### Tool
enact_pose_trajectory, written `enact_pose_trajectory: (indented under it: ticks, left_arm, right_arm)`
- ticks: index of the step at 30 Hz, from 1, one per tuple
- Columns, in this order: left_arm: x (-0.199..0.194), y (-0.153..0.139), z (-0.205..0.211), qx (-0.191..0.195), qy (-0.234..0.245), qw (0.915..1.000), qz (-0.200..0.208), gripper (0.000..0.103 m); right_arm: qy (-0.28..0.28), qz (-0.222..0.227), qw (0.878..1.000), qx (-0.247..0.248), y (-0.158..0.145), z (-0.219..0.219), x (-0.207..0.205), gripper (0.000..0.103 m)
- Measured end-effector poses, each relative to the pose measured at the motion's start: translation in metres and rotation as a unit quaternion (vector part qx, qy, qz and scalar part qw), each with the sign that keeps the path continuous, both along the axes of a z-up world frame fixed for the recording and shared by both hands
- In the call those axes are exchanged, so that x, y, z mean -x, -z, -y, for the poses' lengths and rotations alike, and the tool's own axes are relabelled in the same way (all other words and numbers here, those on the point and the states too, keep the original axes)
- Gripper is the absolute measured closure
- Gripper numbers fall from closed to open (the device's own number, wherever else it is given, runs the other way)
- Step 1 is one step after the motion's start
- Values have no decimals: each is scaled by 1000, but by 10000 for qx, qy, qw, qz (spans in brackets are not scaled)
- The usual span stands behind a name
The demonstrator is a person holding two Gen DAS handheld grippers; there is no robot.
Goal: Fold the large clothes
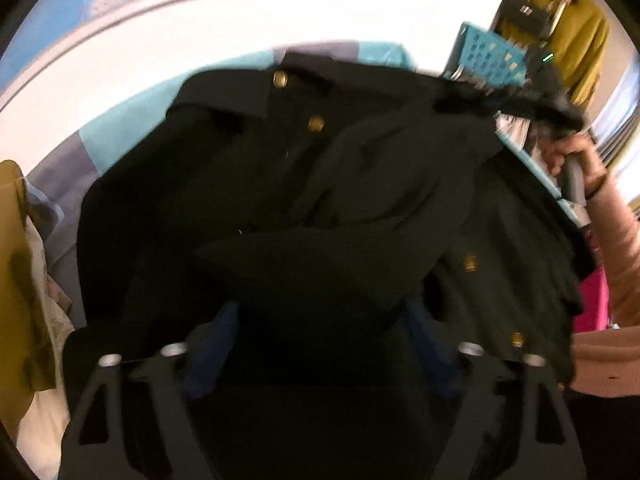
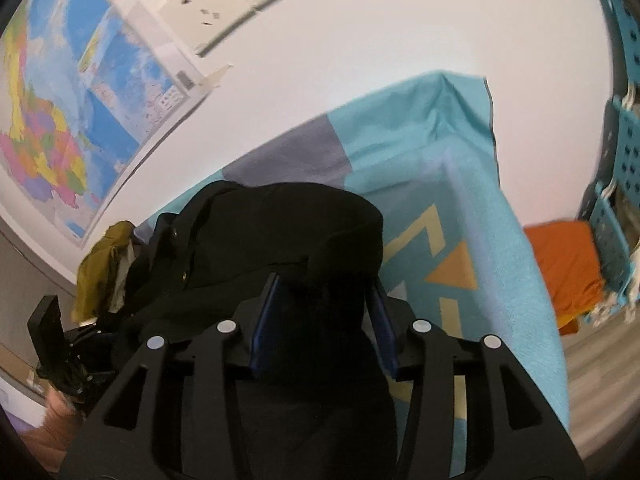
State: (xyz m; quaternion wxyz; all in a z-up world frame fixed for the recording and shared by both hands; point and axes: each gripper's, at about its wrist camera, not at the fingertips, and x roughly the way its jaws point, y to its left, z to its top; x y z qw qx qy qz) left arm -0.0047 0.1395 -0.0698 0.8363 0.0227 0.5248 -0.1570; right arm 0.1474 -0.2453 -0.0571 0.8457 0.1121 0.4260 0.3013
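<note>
A teal blanket [image 2: 452, 184] covers the table; a black jacket [image 1: 280, 184] with gold buttons [image 1: 316, 123] lies bunched on it. Left gripper [image 1: 316, 320] and right gripper [image 2: 324, 300] each pinch jacket cloth. No writing is legible on the wall map [image 2: 60, 112] behind the blanket.

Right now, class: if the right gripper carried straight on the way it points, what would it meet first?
The right gripper already has the black jacket bunched between its fingers, so that cloth is met at once. Beyond it lies the teal blanket, then probably the white wall; depth is uncertain.
</note>
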Motion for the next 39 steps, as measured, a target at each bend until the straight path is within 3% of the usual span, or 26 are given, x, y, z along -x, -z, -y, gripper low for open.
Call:
enact_pose_trajectory:
  ticks: [2, 3, 5, 9, 11, 13, 14, 16, 17, 19, 21, 22, 25, 28, 29, 30, 33, 35, 37, 38, 39]
  left_arm:
    - [-3, 0, -4, 229, -114, 9997, -5, 69]
    - [-3, -3, -4, 275, -153, 9995, 91, 76]
    - [5, -15, -4, 320, -216, 9980, 500, 82]
    - [28, -34, 0, 308, -165, 9943, 1011, 85]
    - [44, -35, 4, 310, 31, 9934, 1101, 85]
    - [56, -32, 7, 293, 124, 9937, 1077, 85]
    - [60, -29, 6, 264, 121, 9941, 1041, 81]
    - [68, -23, 2, 199, 76, 9953, 944, 61]
    - [68, -22, -1, 206, 15, 9955, 930, 45]
    - [65, -23, -10, 434, -106, 9956, 819, 39]
    - [55, -23, -18, 678, -273, 9948, 705, 26]
    - [51, -22, -20, 739, -304, 9947, 653, 26]
    - [33, -13, -20, 860, -471, 9944, 391, 26]
    - [17, -2, -17, 979, -657, 9929, 166, 48]
    - [14, 0, -18, 1084, -699, 9916, 110, 66]
    - [14, 0, -17, 1130, -700, 9911, 101, 76]
    - [21, -10, -13, 1011, -683, 9917, 402, 88]
    - [31, -19, -11, 934, -626, 9914, 662, 92]
    - [40, -25, -6, 788, -518, 9921, 825, 93]
    - [44, -26, -4, 737, -473, 9925, 859, 95]
    - [48, -26, -2, 704, -406, 9929, 871, 95]
  right_arm:
    - [-19, 412, 9987, 297, -13, -8, 13, 60]
    - [-110, 660, 9970, 397, -23, -17, 22, 59]
    - [-372, 961, 9933, 520, -36, -32, 34, 59]
    - [-986, 1471, 9795, 959, -49, -76, 57, 43]
    - [-828, 1538, 9786, 1085, -50, -83, 53, 43]
    - [-375, 1217, 9858, 1098, -43, -72, 35, 43]
    - [-124, 1069, 9877, 1138, -38, -64, 26, 43]
    - [275, 872, 9866, 1348, -32, -48, 16, 43]
    - [395, 906, 9845, 1448, -33, -44, 16, 43]
    - [516, 1098, 9818, 1459, -41, -39, 24, 39]
    - [527, 1467, 9762, 1510, -54, -44, 37, 30]
    - [380, 1569, 9756, 1486, -57, -50, 41, 30]
    - [-829, 1683, 9747, 1215, -57, -92, 57, 30]
    - [-1941, 1607, 9590, 1297, -39, -149, 66, 33]
    - [-2112, 1560, 9552, 1363, -32, -163, 66, 33]
    - [-2397, 1419, 9491, 1468, -21, -183, 65, 33]
    - [-2901, 1243, 9339, 1683, -2, -222, 64, 34]
    - [-3291, 1305, 9148, 1947, 11, -243, 68, 34]
    - [-3474, 1131, 9084, 2034, 18, -251, 65, 33]
    - [-3497, 1110, 9078, 2032, 19, -250, 65, 38]
    - [-3504, 1105, 9080, 2015, 17, -248, 63, 55]
